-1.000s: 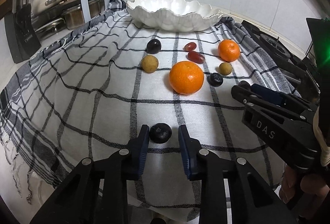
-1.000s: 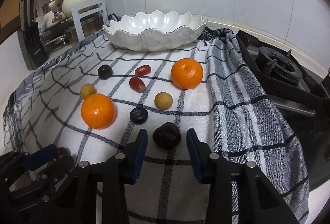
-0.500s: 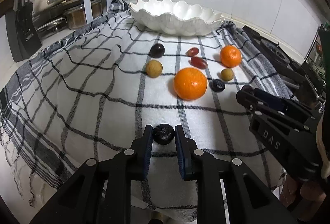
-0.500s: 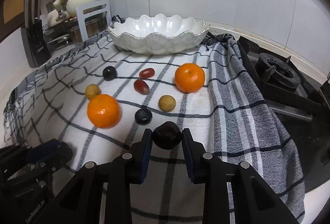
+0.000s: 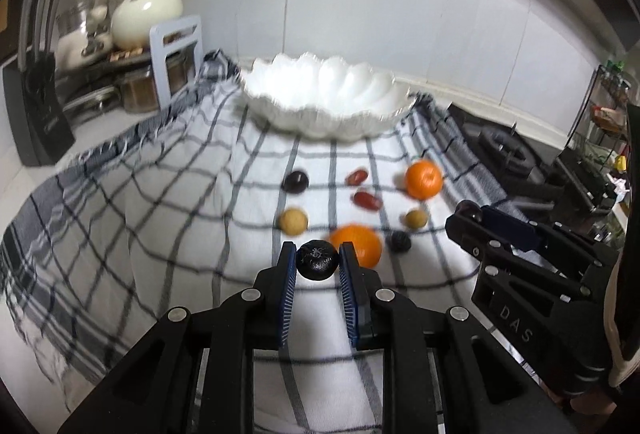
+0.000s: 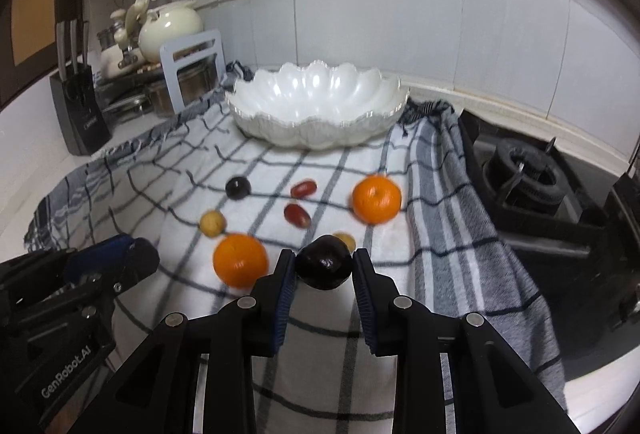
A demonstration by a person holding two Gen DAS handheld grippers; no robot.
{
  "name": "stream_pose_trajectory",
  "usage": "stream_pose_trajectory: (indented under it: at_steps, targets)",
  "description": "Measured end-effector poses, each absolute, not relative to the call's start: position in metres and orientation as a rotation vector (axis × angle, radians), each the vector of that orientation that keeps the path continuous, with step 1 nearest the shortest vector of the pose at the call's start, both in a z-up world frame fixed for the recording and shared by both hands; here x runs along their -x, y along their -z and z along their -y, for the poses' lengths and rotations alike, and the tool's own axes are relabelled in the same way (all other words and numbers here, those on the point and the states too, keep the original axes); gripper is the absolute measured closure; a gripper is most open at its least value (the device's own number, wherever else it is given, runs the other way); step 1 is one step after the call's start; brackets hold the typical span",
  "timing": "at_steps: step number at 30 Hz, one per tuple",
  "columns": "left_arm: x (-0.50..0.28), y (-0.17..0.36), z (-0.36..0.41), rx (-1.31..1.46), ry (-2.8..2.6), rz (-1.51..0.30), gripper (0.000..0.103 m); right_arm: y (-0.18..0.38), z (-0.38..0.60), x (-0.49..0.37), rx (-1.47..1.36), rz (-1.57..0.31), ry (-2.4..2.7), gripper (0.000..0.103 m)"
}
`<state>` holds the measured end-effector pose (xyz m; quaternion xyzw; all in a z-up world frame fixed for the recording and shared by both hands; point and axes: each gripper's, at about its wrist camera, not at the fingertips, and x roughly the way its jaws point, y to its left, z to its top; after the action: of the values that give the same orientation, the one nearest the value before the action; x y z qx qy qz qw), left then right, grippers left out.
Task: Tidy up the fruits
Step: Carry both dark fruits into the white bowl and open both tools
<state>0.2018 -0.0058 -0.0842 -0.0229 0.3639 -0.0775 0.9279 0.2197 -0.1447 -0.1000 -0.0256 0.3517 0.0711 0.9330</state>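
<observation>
My left gripper (image 5: 317,261) is shut on a small dark round fruit (image 5: 317,259) and holds it above the checked cloth (image 5: 180,194). My right gripper (image 6: 324,267) is shut on a larger dark plum (image 6: 324,267), also lifted. On the cloth lie two oranges (image 6: 240,259) (image 6: 376,204), two red grapes (image 6: 297,215), two tan fruits (image 6: 212,223), a dark fruit (image 6: 237,188) and another dark one (image 5: 400,242). The white scalloped bowl (image 6: 316,106) stands empty at the back.
A gas stove (image 6: 528,182) lies right of the cloth. A knife block (image 6: 78,114), pots, a cream teapot (image 6: 170,26) and a white rack (image 6: 196,68) stand at the back left. The left gripper's body (image 6: 60,298) shows low left in the right wrist view.
Both grippers closed on their dark fruits, then lifted them off the cloth. The views now tilt up toward the bowl.
</observation>
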Motion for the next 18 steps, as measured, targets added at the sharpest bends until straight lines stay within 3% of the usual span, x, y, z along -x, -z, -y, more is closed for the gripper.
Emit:
stream_pose_trajectory:
  at_steps: [18]
  targets:
    - [-0.243, 0.017, -0.003, 0.016, 0.275, -0.562, 0.081, 0.023, 0.13, -0.237, 0.046, -0.526, -0.05, 0.072]
